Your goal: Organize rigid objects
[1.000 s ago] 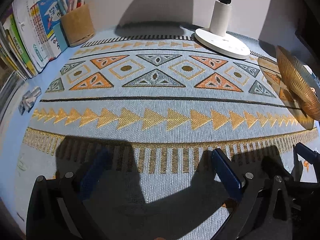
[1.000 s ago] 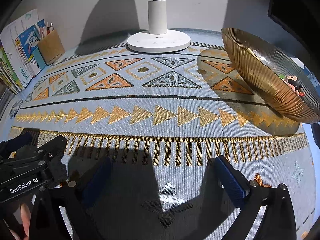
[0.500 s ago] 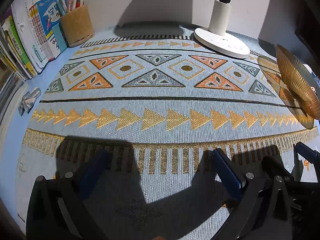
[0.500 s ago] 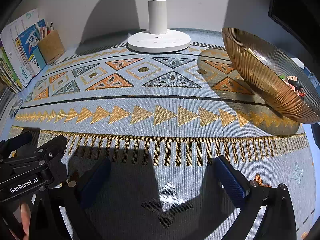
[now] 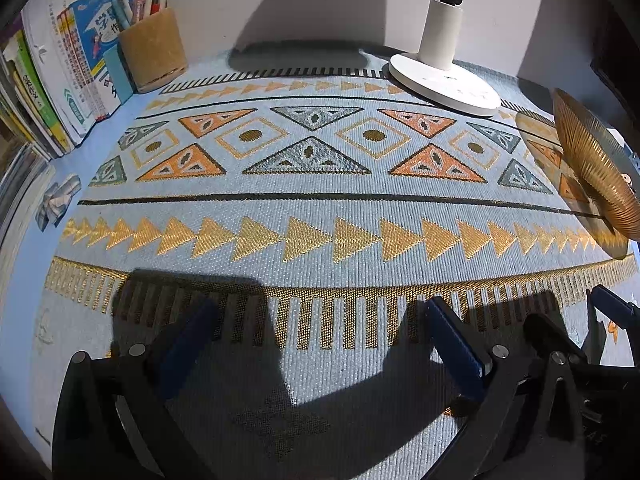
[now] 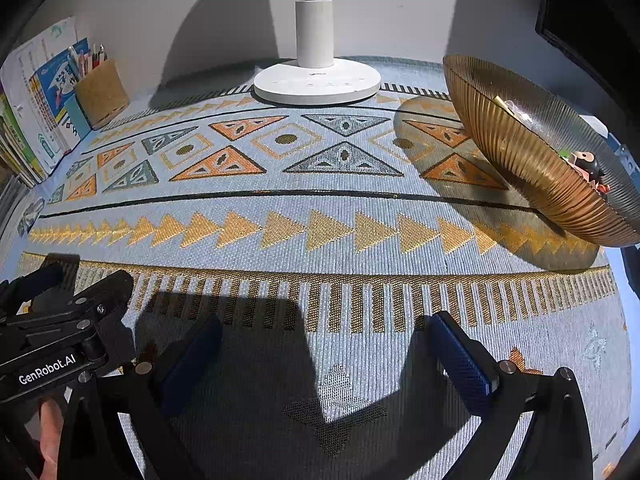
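A ribbed amber glass bowl stands at the right on the patterned mat. It holds a small toy figure and other small items. The bowl also shows at the right edge of the left wrist view. My left gripper is open and empty, low over the mat's near edge. My right gripper is open and empty, also near the front edge. The left gripper's body shows at the left of the right wrist view. The right gripper's body shows at the lower right of the left wrist view.
A white lamp base stands at the back centre. A cork pen holder and a row of books stand at the back left. A small silvery object lies off the mat at the left.
Both grippers have stayed open and nearly still. The left wrist view has shifted slightly back.
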Tool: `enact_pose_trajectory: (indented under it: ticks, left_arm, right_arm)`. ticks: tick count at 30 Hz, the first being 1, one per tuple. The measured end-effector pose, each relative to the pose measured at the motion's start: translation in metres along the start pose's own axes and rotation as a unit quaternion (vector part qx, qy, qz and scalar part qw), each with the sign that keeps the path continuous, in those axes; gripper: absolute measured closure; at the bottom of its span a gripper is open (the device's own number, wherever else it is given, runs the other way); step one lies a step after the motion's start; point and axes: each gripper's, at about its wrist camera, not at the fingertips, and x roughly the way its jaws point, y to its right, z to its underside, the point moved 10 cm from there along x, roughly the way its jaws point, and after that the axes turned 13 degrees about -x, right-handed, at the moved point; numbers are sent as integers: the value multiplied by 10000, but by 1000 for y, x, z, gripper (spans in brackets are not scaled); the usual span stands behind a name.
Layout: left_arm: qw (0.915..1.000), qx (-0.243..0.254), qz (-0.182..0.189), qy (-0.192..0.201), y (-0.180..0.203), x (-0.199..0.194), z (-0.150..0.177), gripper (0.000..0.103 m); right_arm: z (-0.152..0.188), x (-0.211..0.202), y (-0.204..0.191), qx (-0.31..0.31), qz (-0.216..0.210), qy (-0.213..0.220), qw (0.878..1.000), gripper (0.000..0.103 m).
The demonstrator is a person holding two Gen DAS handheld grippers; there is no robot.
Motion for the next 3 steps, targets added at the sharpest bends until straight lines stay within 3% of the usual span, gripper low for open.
enact_pose_trajectory:
  ticks: [3]
  left_arm:
    - [10000, 45, 25, -25, 0, 0, 0, 0]
  right_arm:
    - [-1, 1, 0, -6, 13, -8, 10000, 0]
